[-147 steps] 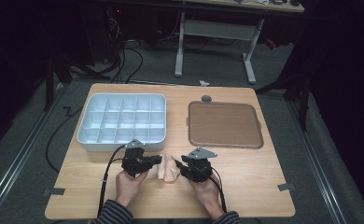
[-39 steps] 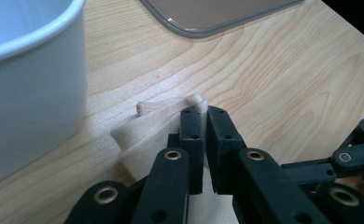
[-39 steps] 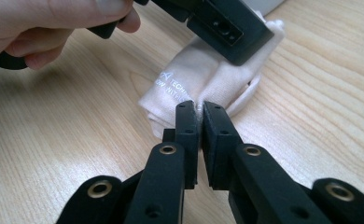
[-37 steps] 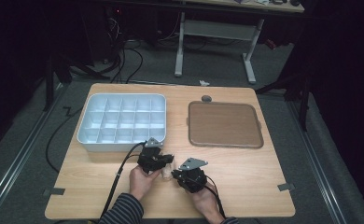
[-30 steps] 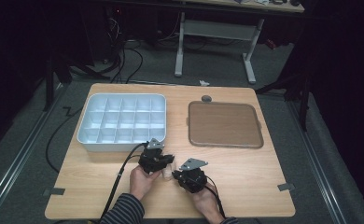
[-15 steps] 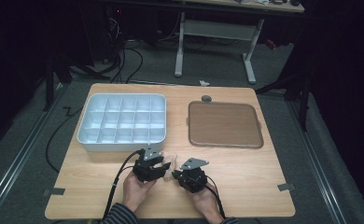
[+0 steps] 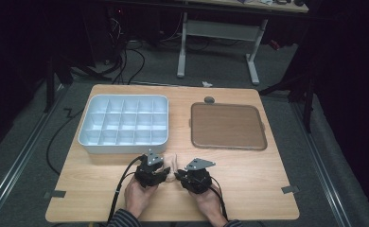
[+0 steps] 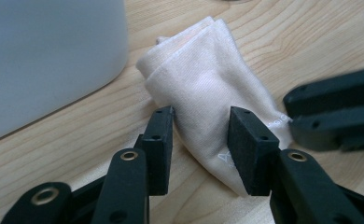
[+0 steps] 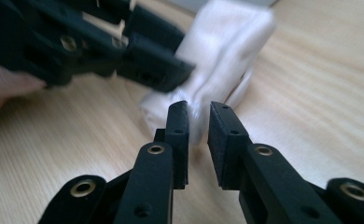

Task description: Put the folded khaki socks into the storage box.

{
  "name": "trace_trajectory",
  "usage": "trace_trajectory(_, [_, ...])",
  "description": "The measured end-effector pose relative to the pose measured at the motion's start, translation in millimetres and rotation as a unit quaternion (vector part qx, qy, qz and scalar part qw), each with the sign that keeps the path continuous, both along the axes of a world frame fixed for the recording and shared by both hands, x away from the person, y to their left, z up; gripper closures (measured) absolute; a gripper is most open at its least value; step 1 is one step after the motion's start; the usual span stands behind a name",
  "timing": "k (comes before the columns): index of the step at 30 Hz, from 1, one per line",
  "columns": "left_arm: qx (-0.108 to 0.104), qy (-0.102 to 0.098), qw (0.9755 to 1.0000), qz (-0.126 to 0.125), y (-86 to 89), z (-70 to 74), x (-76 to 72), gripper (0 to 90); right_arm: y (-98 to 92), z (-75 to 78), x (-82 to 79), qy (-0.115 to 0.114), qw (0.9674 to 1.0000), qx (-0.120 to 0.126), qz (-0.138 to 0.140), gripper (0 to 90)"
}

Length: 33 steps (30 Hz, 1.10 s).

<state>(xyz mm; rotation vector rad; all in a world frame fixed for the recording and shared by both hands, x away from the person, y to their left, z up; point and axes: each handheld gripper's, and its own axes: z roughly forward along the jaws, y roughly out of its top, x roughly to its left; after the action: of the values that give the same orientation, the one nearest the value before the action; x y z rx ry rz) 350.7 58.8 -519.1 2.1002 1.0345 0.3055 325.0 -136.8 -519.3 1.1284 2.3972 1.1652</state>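
Centrally, soft knit cream cloth [image 8: 208,88], folded; left gripper [image 8: 201,135] apart astride it, right gripper [image 9: 198,123] pinching edge.

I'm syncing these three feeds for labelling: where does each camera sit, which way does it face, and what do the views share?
High view: above the person's side, looking forward and down on the table, divided bin, brown tray; both hands with left gripper and right gripper enter from below.
Left gripper view: rides the left gripper, looking along its open jaws astride the folded cloth.
Right gripper view: rides the right gripper, jaws nearly closed at the cloth's edge, facing the left gripper.
Shared: the cloth and the wooden tabletop.
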Motion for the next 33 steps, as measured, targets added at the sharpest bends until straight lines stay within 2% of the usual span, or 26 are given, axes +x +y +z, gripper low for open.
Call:
trace_trajectory(3, [-0.001, 0.002, 1.0000, -0.002, 0.4, 0.1, 0.5, 60.8, 1.5, 10.5, 2.9, -0.018, 0.9998, 0.002, -0.006, 79.8])
trace_trajectory(7, [-0.001, 0.004, 1.0000, -0.003, 0.7, 0.4, 1.6, 60.6, 10.7, 18.4, 11.8, -0.027, 0.9996, -0.010, -0.001, 83.0])
trace_trajectory(12, [0.001, 0.005, 1.0000, -0.003, 1.8, -0.1, 3.8, 59.3, 18.3, 10.1, 23.7, -0.016, 0.9994, -0.029, -0.001, 85.4])
trace_trajectory(13, [0.000, 0.006, 1.0000, -0.002, 2.1, -0.3, 4.5, 58.8, 17.2, 7.3, 26.4, -0.008, 0.9995, -0.031, -0.006, 86.3])
trace_trajectory(15, [0.000, 0.007, 1.0000, -0.005, 2.3, -0.4, 5.9, 58.6, 15.1, 4.7, 29.3, -0.001, 0.9997, -0.024, -0.010, 86.5])
trace_trajectory(25, [-0.009, 0.008, 0.9999, -0.007, 5.2, -3.0, 12.2, 58.7, 14.0, 0.4, 33.0, -0.003, 0.9995, -0.030, -0.006, 86.3])
trace_trajectory(28, [-0.007, 0.000, 0.9998, -0.016, 6.9, -5.4, 14.7, 58.7, 14.8, -1.1, 33.0, -0.006, 0.9994, -0.032, -0.005, 86.5])
trace_trajectory(33, [0.003, 0.004, 0.9998, -0.018, 5.8, -3.1, 16.0, 58.5, 15.5, -1.0, 33.3, -0.005, 0.9994, -0.033, -0.003, 85.7])
